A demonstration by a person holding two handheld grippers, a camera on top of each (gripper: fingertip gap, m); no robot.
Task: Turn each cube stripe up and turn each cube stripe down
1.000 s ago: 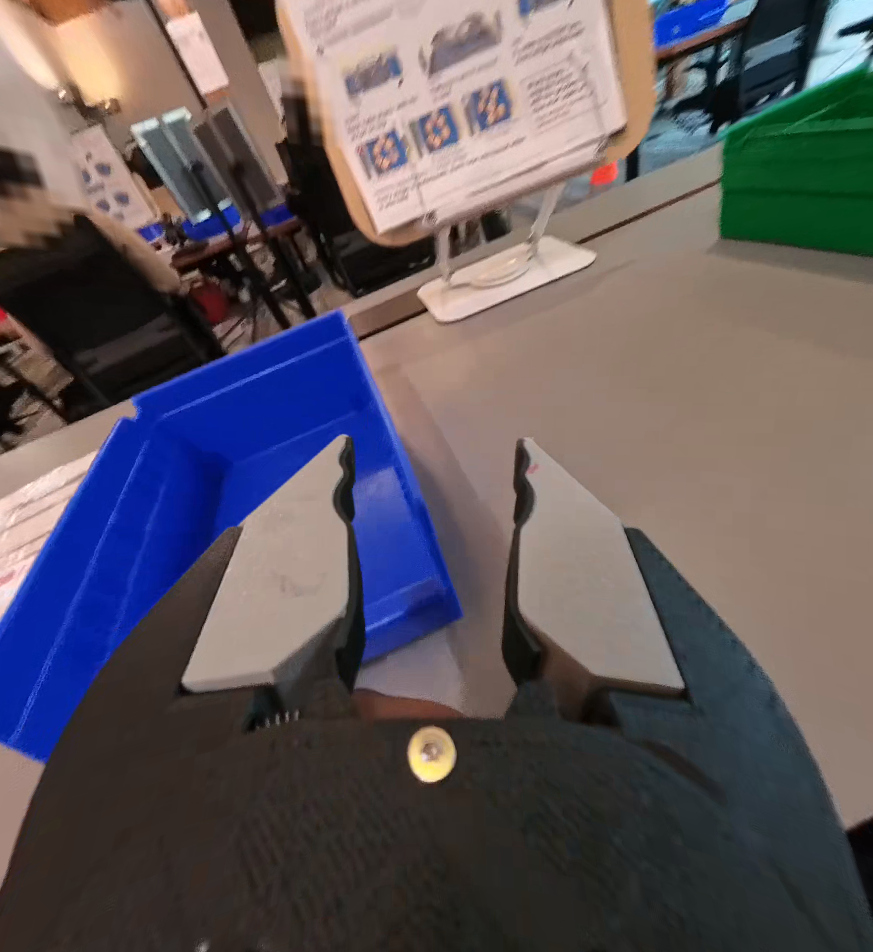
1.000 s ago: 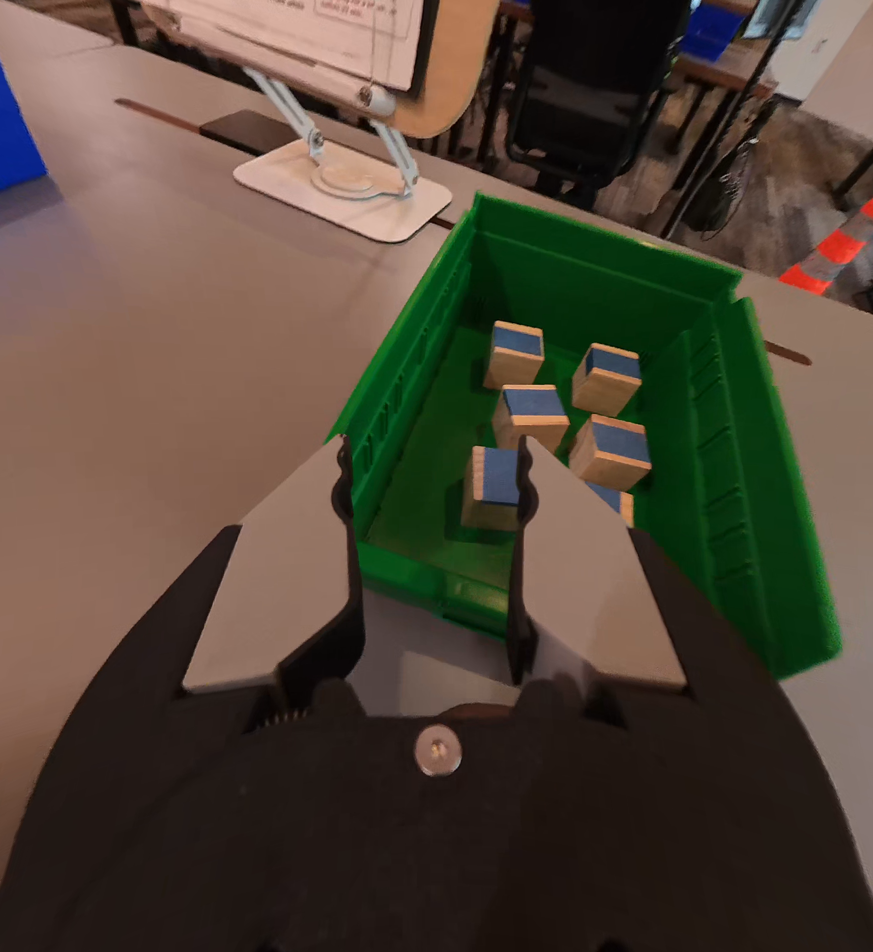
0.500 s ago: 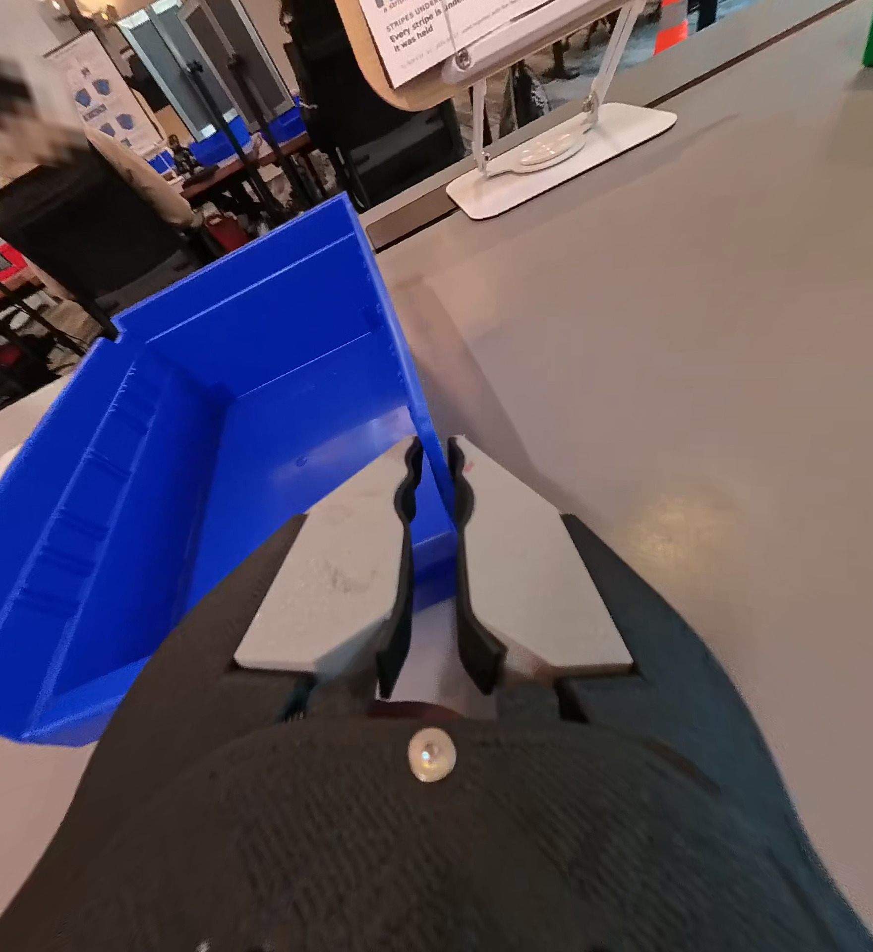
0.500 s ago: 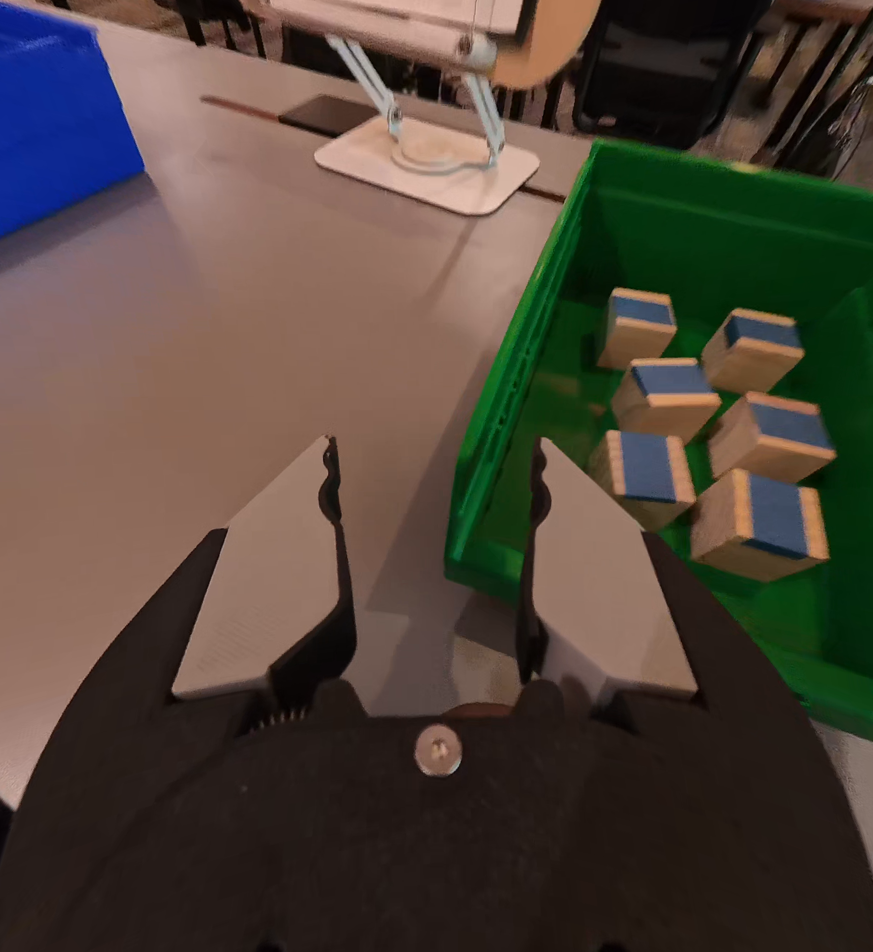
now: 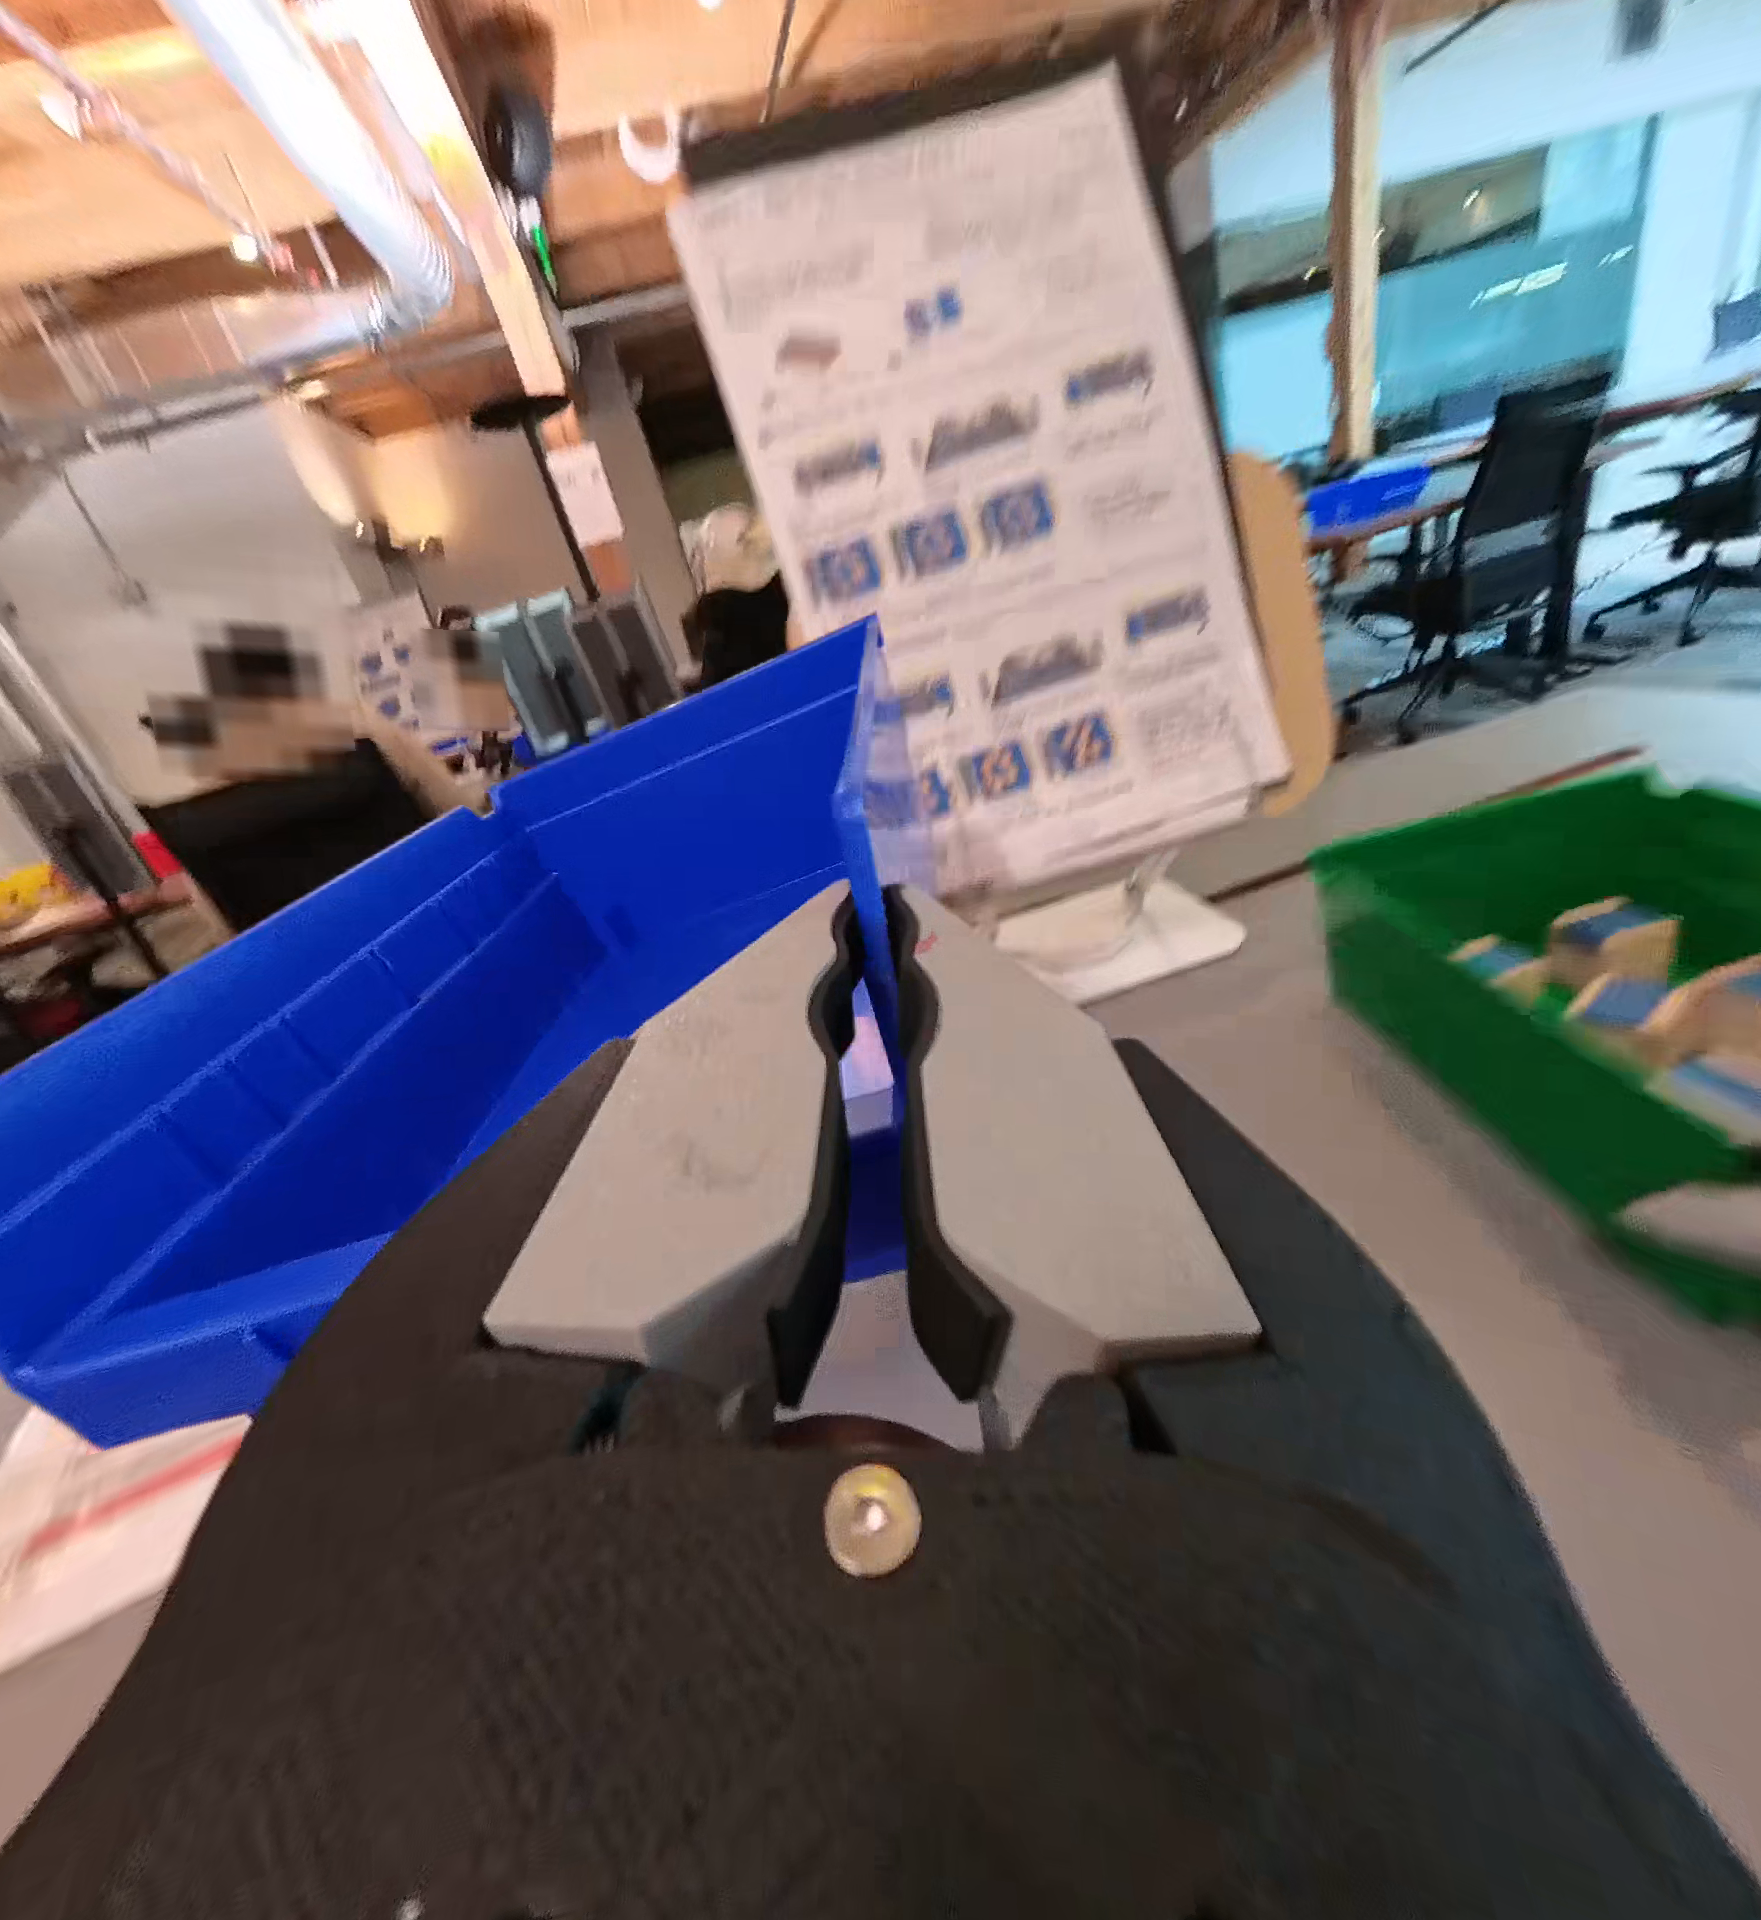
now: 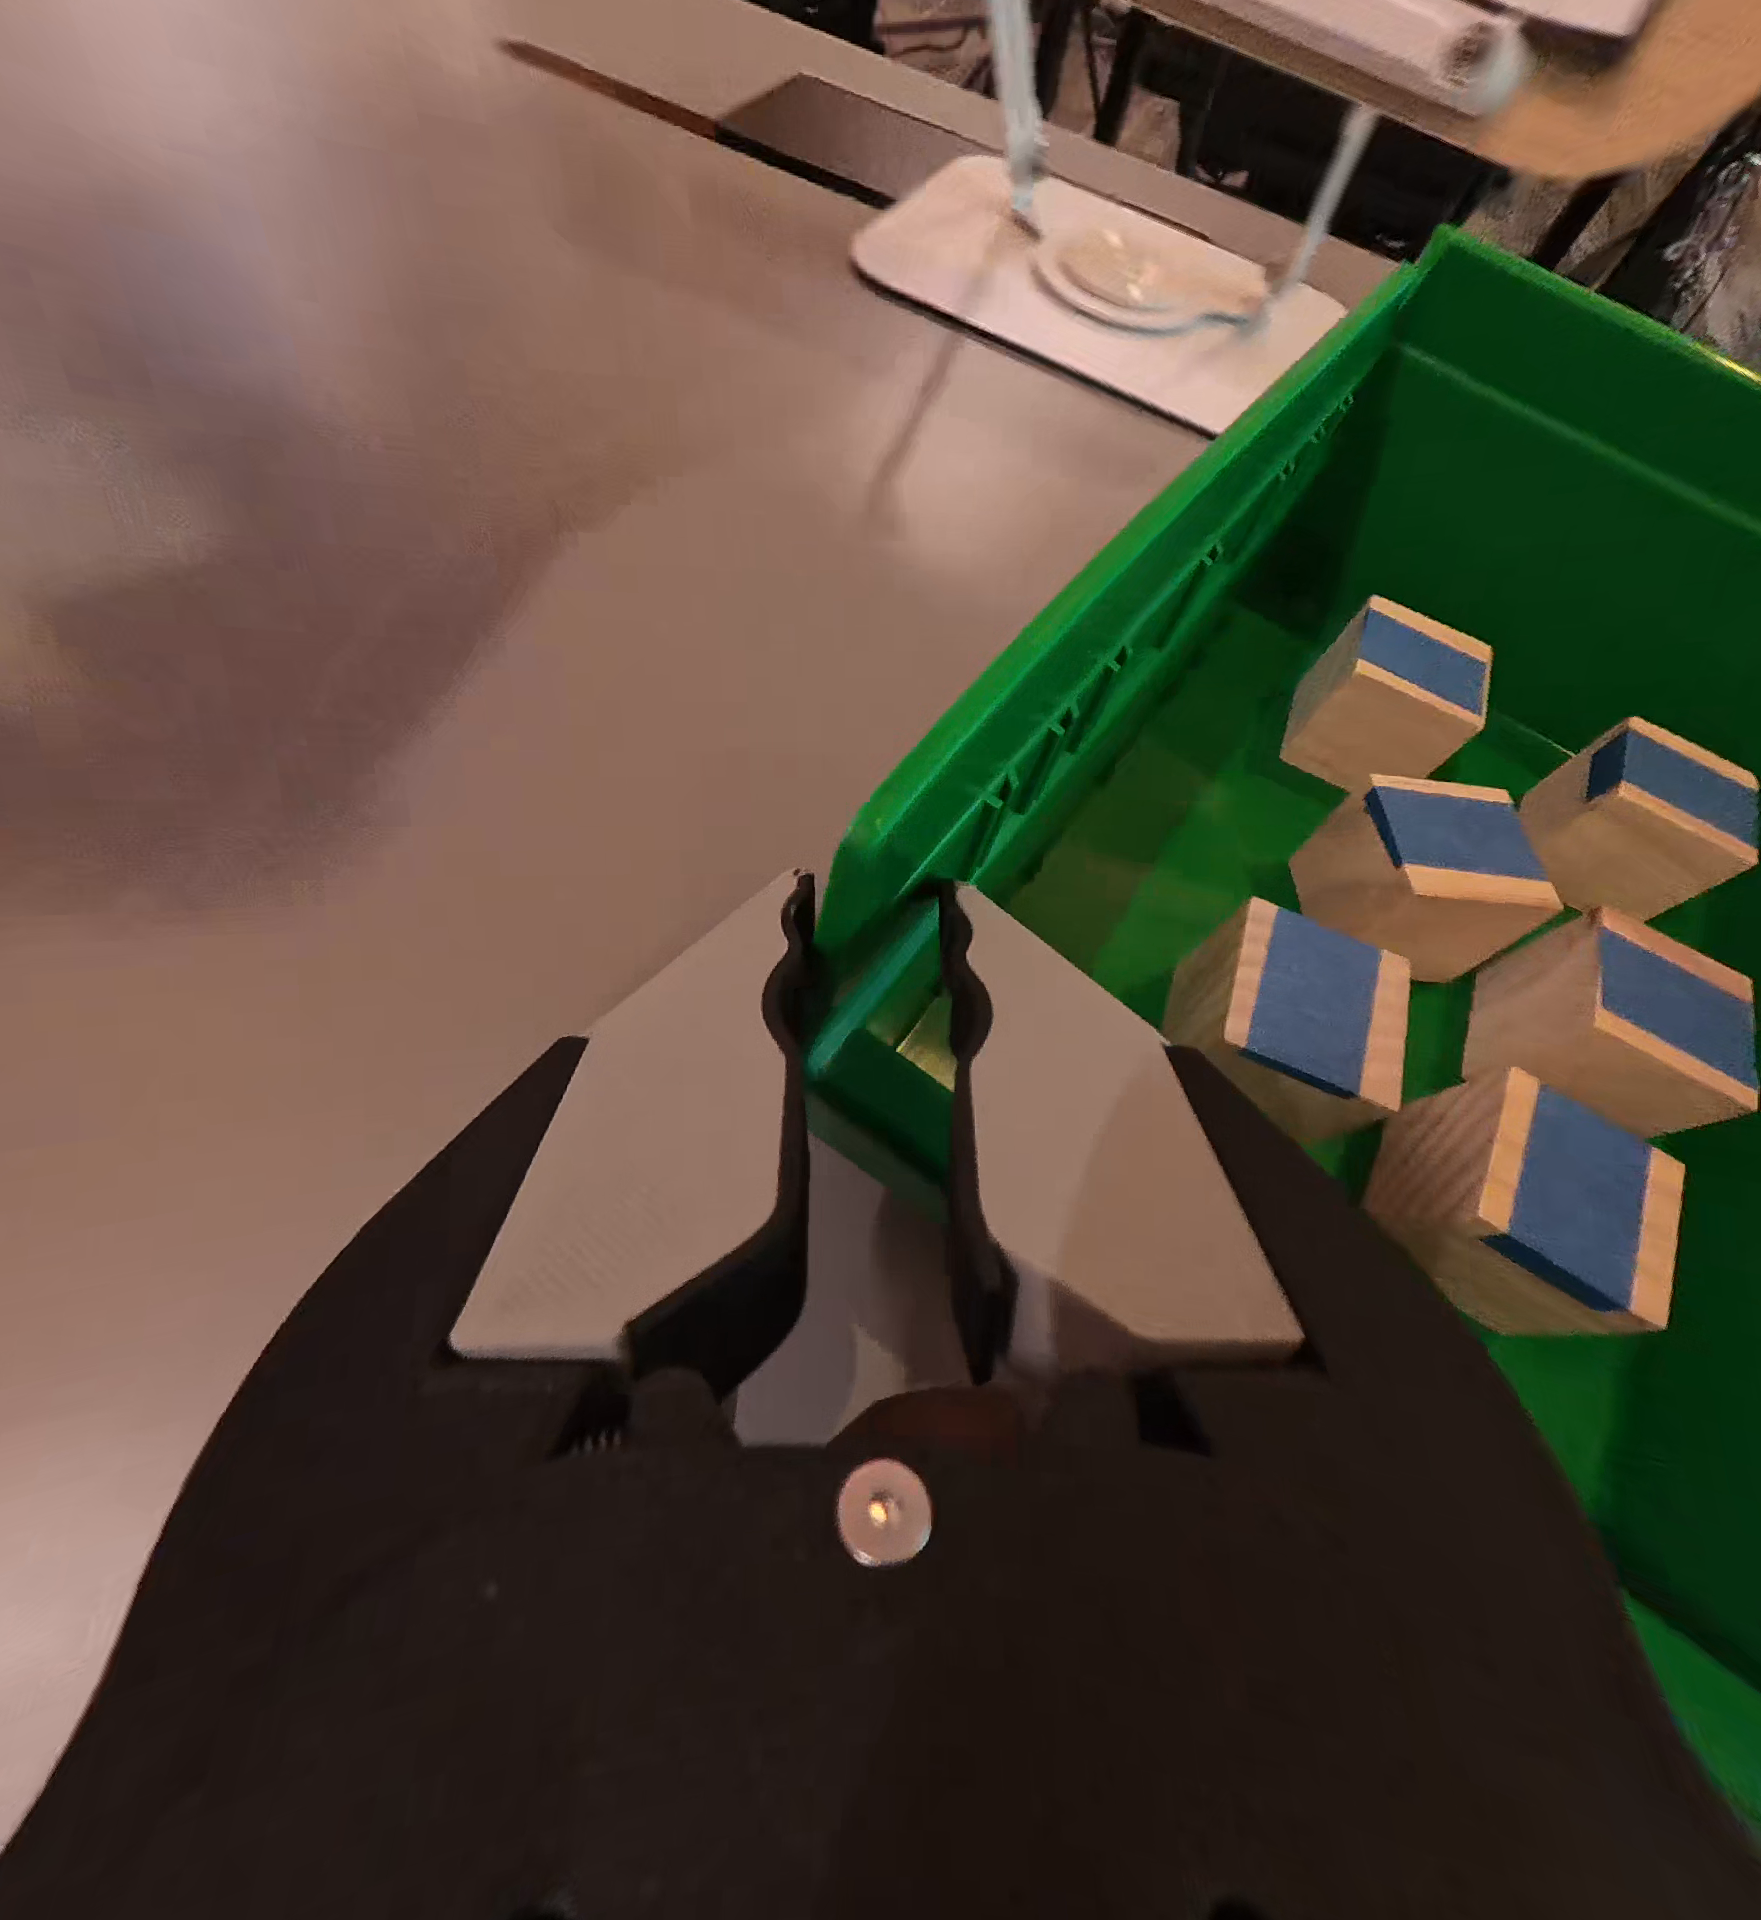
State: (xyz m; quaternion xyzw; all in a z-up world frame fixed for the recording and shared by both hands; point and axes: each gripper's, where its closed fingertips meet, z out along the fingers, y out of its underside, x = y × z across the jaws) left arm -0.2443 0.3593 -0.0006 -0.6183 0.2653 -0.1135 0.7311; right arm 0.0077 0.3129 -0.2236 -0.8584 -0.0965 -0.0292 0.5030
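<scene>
- Left gripper (image 5: 874,940) is clamped on the blue bin (image 5: 356,1049) wall; the bin could slip free.
- Right gripper (image 6: 871,920) pinches the green bin (image 6: 1084,727) corner; the six cubes (image 6: 1307,1003) inside, stripes up, may tumble if jerked.

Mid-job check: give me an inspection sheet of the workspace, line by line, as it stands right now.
Surface: grey table, bare between the bins.
Job's things: six wooden cubes in the green bin, each showing a blue stripe on its top face. The blue bin looks empty in the part shown.
Clutter: instruction sheet on a white stand; plastic bag beside the blue bin.
Grippers: left tongs shut on the blue bin's wall; right tongs shut on the green bin's corner rim.
Cables: nothing seen.
Surroundings: office chairs, desks, people in the background.
</scene>
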